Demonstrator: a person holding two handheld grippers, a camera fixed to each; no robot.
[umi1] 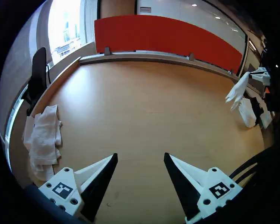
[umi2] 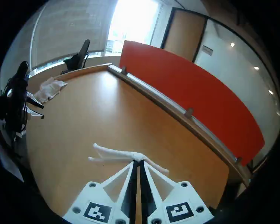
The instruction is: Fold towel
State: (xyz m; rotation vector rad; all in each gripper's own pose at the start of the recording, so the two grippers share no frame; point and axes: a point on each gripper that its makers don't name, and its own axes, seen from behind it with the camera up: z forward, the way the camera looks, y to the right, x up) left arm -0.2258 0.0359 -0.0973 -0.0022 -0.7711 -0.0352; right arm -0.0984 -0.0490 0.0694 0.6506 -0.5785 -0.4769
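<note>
Losing the towel [umi2: 114, 153] is the main risk, I think. The right gripper [umi2: 139, 162] has its two fingers almost closed, with only a thin gap, and it pinches the white cloth just at the fingertips, by what looks like one small corner or edge. The rest of the cloth runs forward and to the left of the tips as a narrow bunched strip over the desk [umi2: 102, 112]; I cannot tell if it touches the wood. A quick pull could let it slip out, and a fold begun from this bunched state would probably come out crooked. The left gripper [umi1: 140, 154] is wide open and holds nothing. Bare wood lies between and ahead of its fingers, and the held towel hangs far off to its right, near the desk border. For a clean fold it would likely need to take a second corner, and a long reach could miss the cloth or drag it. Close beside its left finger, a heap of other white cloth [umi1: 44, 136] lies at the desk edge, and a careless sweep may catch it or push it off. Open room is generous: a broad bare surface lies ahead of both tools, closed at the far side by a raised lip and a red screen [umi2: 199, 93], with a dark chair [umi1: 38, 74] beyond the left border.
</note>
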